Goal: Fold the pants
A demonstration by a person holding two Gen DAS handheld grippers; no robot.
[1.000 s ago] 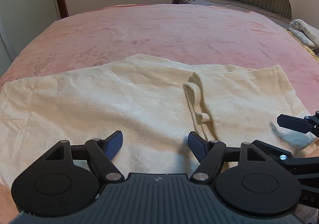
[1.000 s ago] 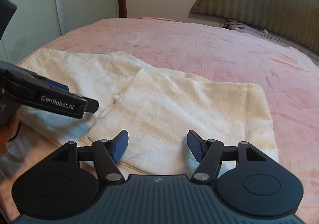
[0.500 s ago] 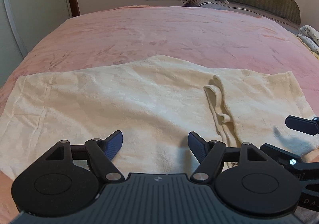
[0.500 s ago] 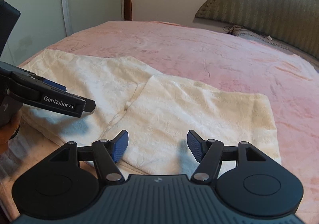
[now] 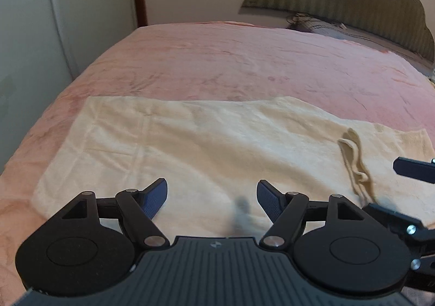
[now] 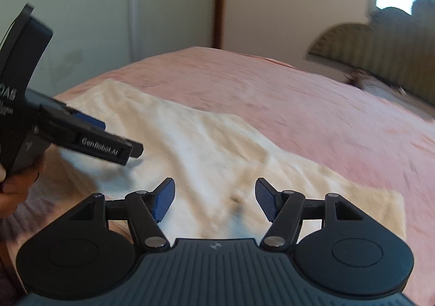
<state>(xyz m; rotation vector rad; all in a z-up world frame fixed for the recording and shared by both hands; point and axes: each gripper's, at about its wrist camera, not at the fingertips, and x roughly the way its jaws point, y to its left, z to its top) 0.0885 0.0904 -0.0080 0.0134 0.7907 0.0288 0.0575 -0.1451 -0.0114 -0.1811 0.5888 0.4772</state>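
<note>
Where the room fills both views, one bed (image 5: 244, 61) takes up most of it, covered by a single pink blanket, with one scalloped, ribbed headboard (image 5: 353, 4) at its far end and one pale wardrobe door (image 5: 40, 34) at the left. On the near part of the bed lies one pair of cream pants (image 5: 204, 148), spread flat and wide across the blanket, with one folded layer on the right-hand end whose edge forms a raised ridge. Two hand-held grippers hang above the pants, touching no cloth. The left hand-held gripper (image 5: 212, 198) has its two blue-padded fingers spread apart with nothing between them, over the near edge of the pants. The right hand-held gripper (image 6: 214, 201) likewise stands spread and empty, over the folded end. In the right wrist view, which is blurred, one hand (image 6: 16, 183) shows at the left edge, holding the body of the left hand-held gripper.
</note>
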